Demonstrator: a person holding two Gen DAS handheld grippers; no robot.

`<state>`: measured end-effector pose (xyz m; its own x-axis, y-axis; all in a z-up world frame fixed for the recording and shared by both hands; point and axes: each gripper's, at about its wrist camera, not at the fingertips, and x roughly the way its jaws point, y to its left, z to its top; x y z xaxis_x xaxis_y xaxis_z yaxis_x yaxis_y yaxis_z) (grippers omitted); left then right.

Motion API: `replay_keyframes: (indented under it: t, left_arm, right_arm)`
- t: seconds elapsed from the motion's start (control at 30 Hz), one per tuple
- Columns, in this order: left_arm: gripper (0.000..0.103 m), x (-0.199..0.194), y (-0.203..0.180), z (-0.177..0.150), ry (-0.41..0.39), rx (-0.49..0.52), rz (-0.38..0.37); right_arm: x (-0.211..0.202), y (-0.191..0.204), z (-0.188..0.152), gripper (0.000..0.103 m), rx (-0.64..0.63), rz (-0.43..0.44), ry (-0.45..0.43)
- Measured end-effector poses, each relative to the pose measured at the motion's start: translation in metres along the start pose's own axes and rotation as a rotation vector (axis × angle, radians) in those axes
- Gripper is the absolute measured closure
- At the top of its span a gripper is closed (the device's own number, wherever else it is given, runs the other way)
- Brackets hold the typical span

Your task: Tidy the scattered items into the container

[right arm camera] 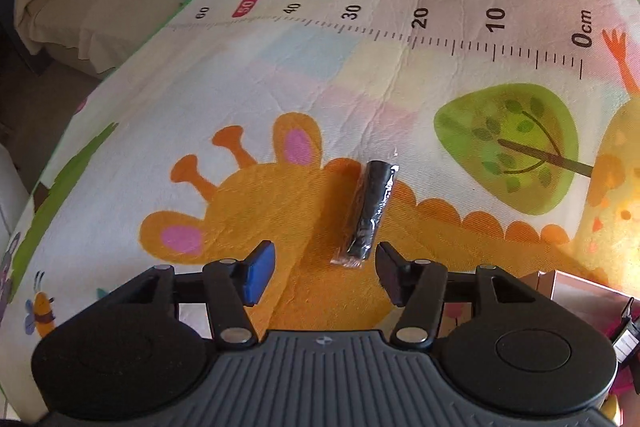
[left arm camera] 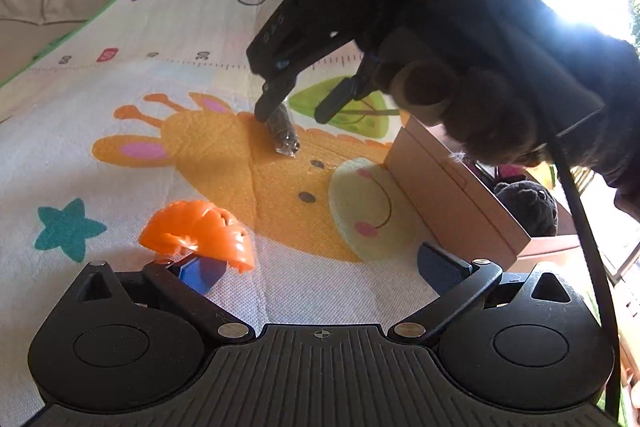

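Item: wrapped roll (right arm camera: 370,213), lying off-centre between released right gripper (right arm camera: 324,273); risking slipping sideways. Left gripper (left arm camera: 320,267) idling, released.

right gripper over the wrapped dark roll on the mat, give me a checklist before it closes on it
1. right gripper jaws open: ok.
2. Pads clear of the wrapped dark roll: ok, nothing gripped.
3. Roll centred between the fingers: not ok; it lies close to the right finger.
4. Roll lying flat and alone on the play mat: ok.
5. Cardboard box open to receive it: cannot tell; only a side and part of its opening show.
6. left gripper out of the way: ok, open beside the orange toy.
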<state>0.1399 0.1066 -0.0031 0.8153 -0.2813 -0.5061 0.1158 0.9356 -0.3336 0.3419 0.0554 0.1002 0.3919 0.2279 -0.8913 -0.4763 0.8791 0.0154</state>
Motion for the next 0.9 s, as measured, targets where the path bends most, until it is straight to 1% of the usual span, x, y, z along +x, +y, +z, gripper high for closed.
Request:
replay_keyframes:
  t: [0.07, 0.1, 0.13, 0.17, 0.27, 0.37, 0.43, 0.53, 0.63, 0.7, 0.77, 0.83, 0.9]
  left_arm:
    - [0.000, 0.000, 0.002, 0.000, 0.004, -0.017, -0.004]
    - [0.000, 0.000, 0.004, 0.000, 0.006, -0.026, -0.008]
    - [0.000, 0.000, 0.005, 0.000, 0.007, -0.034, -0.012]
    - [0.000, -0.001, 0.007, 0.000, 0.007, -0.042, -0.018]
    - [0.000, -0.001, 0.009, 0.000, 0.008, -0.054, -0.026]
    - [0.000, -0.001, 0.010, 0.001, 0.005, -0.065, -0.035]
    - [0.000, -0.001, 0.012, 0.001, 0.003, -0.073, -0.041]
    - [0.000, 0.000, 0.015, 0.001, -0.002, -0.089, -0.048]
    - [0.000, 0.001, 0.016, 0.001, -0.006, -0.096, -0.040]
    - [0.000, 0.001, 0.013, 0.001, -0.008, -0.084, -0.021]
    - [0.000, 0.002, 0.008, 0.001, -0.005, -0.057, 0.008]
    - [0.000, 0.004, 0.000, 0.001, 0.007, -0.020, 0.053]
    - [0.000, 0.005, -0.009, 0.001, 0.031, 0.025, 0.121]
  right_arm:
    - [0.029, -0.007, 0.006, 0.049, 0.036, -0.060, 0.015]
    - [0.043, -0.010, 0.008, 0.053, 0.049, -0.083, 0.029]
    - [0.050, -0.013, 0.008, 0.063, 0.059, -0.083, 0.033]
    - [0.048, -0.016, 0.007, 0.079, 0.072, -0.066, 0.014]
    - [0.024, -0.017, -0.002, 0.083, 0.063, -0.018, 0.007]
    - [-0.024, -0.014, -0.031, 0.083, 0.017, 0.043, -0.035]
    - [-0.063, -0.016, -0.061, 0.083, -0.011, 0.068, -0.080]
    - [-0.116, -0.027, -0.109, 0.083, -0.016, 0.115, -0.148]
    - [-0.153, -0.041, -0.162, 0.083, -0.014, 0.142, -0.185]
    - [-0.162, -0.046, -0.197, 0.083, -0.023, 0.135, -0.181]
    - [-0.157, -0.050, -0.233, 0.083, -0.045, 0.131, -0.140]
    - [-0.145, -0.047, -0.266, 0.083, -0.096, 0.112, -0.090]
    - [-0.134, -0.044, -0.292, 0.083, -0.144, 0.095, -0.063]
